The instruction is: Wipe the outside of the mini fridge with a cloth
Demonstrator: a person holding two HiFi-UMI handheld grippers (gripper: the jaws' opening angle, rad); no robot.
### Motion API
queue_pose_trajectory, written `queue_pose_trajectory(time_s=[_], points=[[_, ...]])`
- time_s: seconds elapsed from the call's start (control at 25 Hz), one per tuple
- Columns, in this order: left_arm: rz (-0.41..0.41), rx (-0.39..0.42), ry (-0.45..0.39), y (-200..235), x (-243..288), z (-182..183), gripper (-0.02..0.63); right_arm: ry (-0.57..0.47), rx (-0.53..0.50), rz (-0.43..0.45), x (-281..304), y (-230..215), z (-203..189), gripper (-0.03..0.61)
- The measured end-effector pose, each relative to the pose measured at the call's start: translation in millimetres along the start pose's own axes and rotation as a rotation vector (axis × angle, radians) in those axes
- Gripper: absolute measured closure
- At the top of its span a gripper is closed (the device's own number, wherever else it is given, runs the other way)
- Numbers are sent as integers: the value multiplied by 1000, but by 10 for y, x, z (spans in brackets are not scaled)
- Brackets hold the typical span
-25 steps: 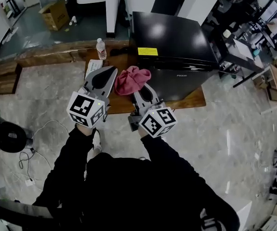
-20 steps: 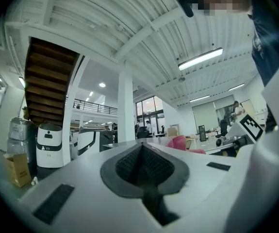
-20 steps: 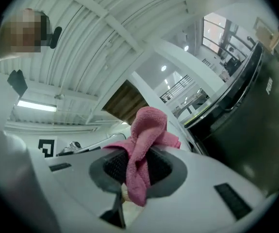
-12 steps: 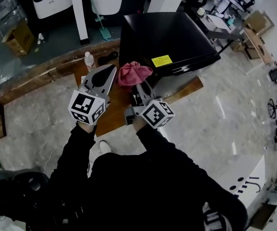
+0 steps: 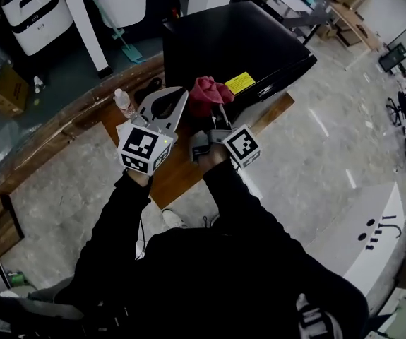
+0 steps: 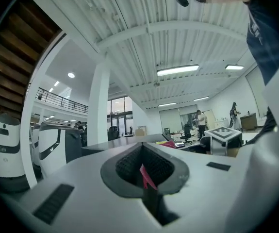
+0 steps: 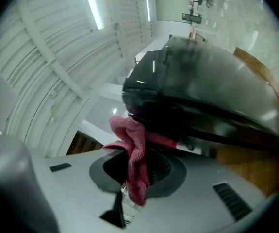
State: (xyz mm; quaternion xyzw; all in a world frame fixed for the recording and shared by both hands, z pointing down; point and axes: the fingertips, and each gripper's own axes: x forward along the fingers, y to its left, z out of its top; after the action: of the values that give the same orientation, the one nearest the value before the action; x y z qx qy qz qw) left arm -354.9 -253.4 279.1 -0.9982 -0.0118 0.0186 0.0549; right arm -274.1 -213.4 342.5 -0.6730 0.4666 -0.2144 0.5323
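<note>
Firmly clamped in the right tongs (image 5: 219, 121), the pink cloth (image 5: 210, 92) is bunched at the front top edge of the black mini fridge (image 5: 231, 41), beside its yellow label (image 5: 239, 83). The left tongs (image 5: 166, 109), close alongside, are pressed together, with a thin red sliver (image 6: 146, 176) between their pads.

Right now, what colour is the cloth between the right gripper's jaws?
Pinkish red. The crumpled cloth shows best in the right gripper view.
</note>
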Motion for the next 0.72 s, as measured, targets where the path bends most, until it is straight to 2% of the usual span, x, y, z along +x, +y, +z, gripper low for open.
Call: queue_pose_trajectory(time_s=[0.16,0.36,0.48,0.56,0.72], points=[[-37,-8,34,76,184,-196,609,-56,132,-7,76,-163,13,518],[-58,-53,75,85,373,-591,609,-47,221,-53,85,-556,-79,518],[-67,-61,113,94,474,-893,609,-38,258,-81,98,-867,-175,518],[-72,-74,137,127,542,-1126,609,-26,270,-131,85,-1139,-253,518],[-62,-145,195,229,618,-1671,609,-9,288,-171,80,-1591,-418,518]])
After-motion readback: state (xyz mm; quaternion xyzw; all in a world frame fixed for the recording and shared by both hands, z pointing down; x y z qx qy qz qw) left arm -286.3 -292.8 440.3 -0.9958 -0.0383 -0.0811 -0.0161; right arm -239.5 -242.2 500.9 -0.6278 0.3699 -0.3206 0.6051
